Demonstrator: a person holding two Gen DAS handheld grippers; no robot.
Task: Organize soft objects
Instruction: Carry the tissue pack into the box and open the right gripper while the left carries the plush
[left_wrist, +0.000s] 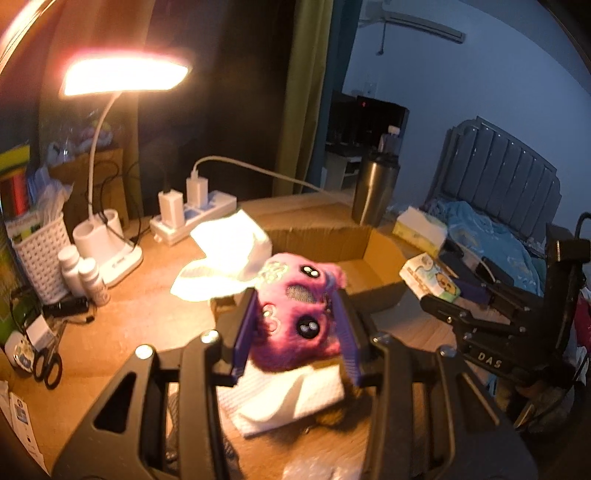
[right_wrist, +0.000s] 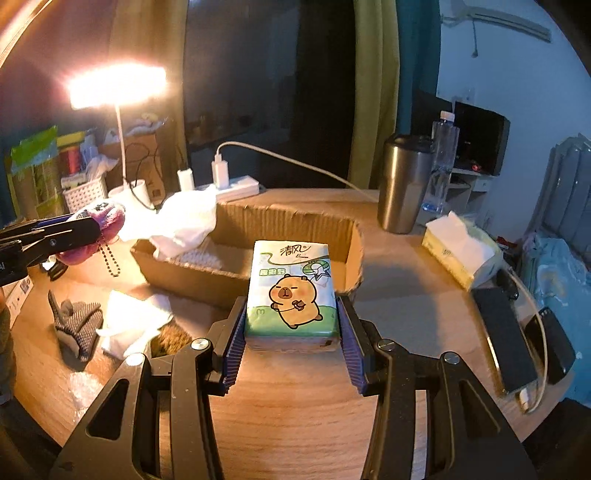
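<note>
1. My left gripper (left_wrist: 295, 328) is clamped on the pink plush keychain (left_wrist: 295, 314), purple pads pressed into both its sides, holding it up off the table (left_wrist: 129, 314) just short of the cardboard box (left_wrist: 373, 266).
2. Its bead chain (right_wrist: 109, 258) dangles free.
3. My right gripper (right_wrist: 291, 325) pinches the capybara tissue pack (right_wrist: 291, 291), held at the box's near wall.
4. A white cloth (right_wrist: 184, 221) drapes over the box's left rim.
5. On the table: another white cloth (right_wrist: 136, 317), a grey dotted glove (right_wrist: 77, 325) beside it.
</note>
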